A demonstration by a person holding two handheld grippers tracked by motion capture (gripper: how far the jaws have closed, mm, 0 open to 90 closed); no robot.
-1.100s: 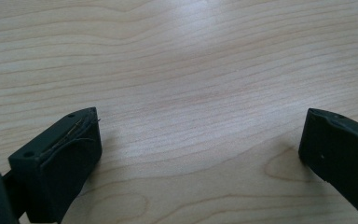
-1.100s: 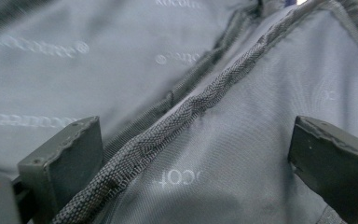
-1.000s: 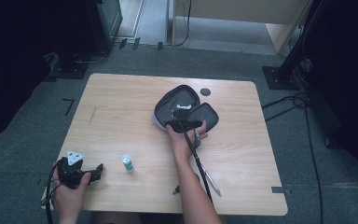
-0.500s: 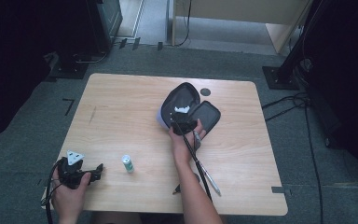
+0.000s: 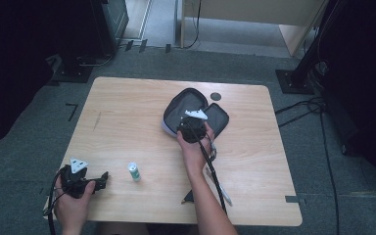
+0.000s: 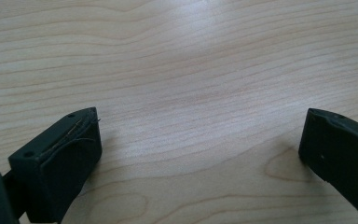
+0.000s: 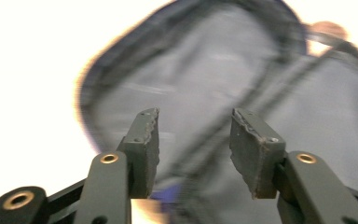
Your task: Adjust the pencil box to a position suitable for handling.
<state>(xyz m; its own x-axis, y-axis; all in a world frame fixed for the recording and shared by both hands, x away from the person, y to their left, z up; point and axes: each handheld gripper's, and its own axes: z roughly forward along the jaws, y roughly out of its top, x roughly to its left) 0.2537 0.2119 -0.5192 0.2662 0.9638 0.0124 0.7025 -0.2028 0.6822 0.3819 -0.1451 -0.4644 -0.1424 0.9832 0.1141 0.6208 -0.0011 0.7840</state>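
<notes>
Nearest to me, my left tongs sit low at the front left corner of the pale wooden counter, gripped in my left hand. In the left gripper view the two black jaws stand far apart over bare wood grain, nothing between them, so they are wide and holding nothing.

Just to the right of them, a small white bottle with a green band lies on the counter, near those tongs but apart from them.

Further right, by my right forearm, a slim silvery pen-like object lies on the wood, close to the black cable trailing back from my right tongs.

Moving up to the middle of the counter, my right hand carries the right tongs, and they hover over the dark grey zipped fabric pouch, which lies opened flat in the far half of the counter. In the right gripper view the picture is blurred, yet the jaws show a clear gap with the pouch's grey lining behind it: partly apart, gripping nothing.

Beyond the pouch, a small dark round disc rests near the far edge.
</notes>
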